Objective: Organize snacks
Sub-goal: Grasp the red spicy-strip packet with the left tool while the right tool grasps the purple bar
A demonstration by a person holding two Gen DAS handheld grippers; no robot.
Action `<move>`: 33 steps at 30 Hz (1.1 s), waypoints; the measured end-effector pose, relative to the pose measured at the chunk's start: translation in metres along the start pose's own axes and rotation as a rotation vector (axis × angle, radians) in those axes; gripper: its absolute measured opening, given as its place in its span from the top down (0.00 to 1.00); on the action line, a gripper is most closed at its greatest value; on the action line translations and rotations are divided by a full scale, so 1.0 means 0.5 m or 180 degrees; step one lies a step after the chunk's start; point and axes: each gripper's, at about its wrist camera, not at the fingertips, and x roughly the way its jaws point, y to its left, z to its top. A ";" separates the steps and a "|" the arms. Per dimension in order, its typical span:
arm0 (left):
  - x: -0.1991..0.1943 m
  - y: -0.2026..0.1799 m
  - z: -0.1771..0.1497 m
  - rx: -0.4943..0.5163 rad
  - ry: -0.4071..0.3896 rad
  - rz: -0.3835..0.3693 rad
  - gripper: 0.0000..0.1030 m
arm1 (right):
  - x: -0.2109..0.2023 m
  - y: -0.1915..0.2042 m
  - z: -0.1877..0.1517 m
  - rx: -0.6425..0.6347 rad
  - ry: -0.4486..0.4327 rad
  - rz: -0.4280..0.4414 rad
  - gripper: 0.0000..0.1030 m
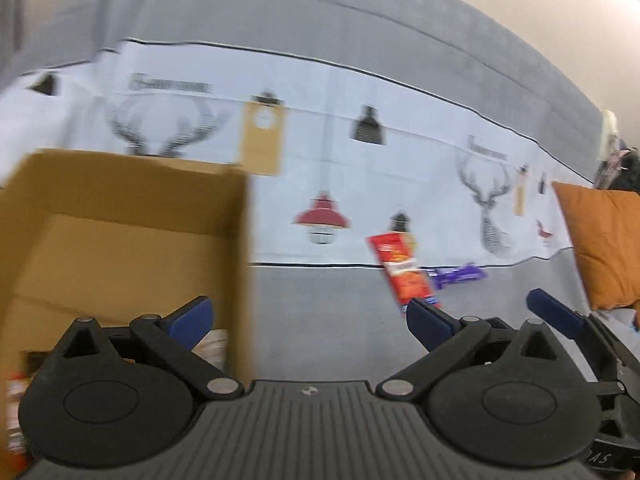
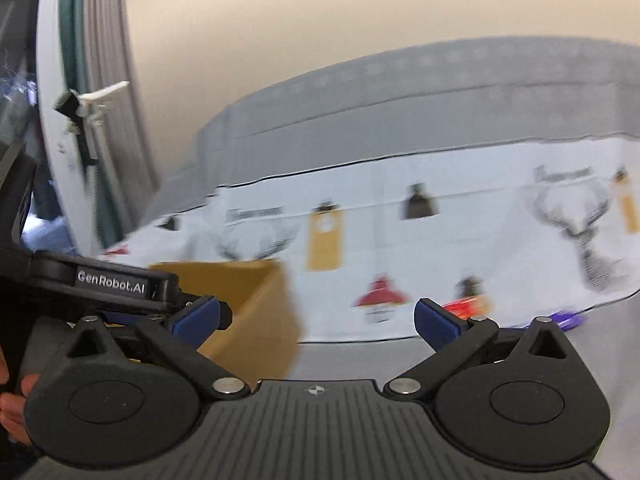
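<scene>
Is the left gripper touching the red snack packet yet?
Apart. In the left wrist view the left gripper has its jaws wide open and empty, and the red snack packet lies beyond them on the grey surface.

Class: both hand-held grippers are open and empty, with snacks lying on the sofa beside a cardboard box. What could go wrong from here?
1. The red packet lies across the purple bar; a grab may catch both or nudge one away.
2. The box stands right by the left hand-held gripper; a swing might knock its wall.
3. Both views are blurred, so the right hand-held gripper could misjudge its aim.
</scene>
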 end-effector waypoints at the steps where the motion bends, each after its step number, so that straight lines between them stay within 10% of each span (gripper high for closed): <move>1: 0.023 -0.013 0.002 0.0016 0.0005 -0.0020 0.00 | -0.001 -0.023 0.002 -0.0033 -0.0002 -0.0119 0.00; 16: 0.423 -0.189 0.052 0.0004 0.0465 -0.0222 0.00 | 0.163 -0.403 -0.040 0.1182 0.0452 -0.0953 0.01; 28: 0.581 -0.228 0.034 0.0165 0.0472 -0.0016 0.01 | 0.307 -0.509 -0.098 0.1795 0.0472 -0.1068 0.18; 33: 0.575 -0.286 -0.004 0.1077 0.0358 0.0185 0.22 | 0.335 -0.503 -0.092 0.1306 0.0534 -0.1185 0.69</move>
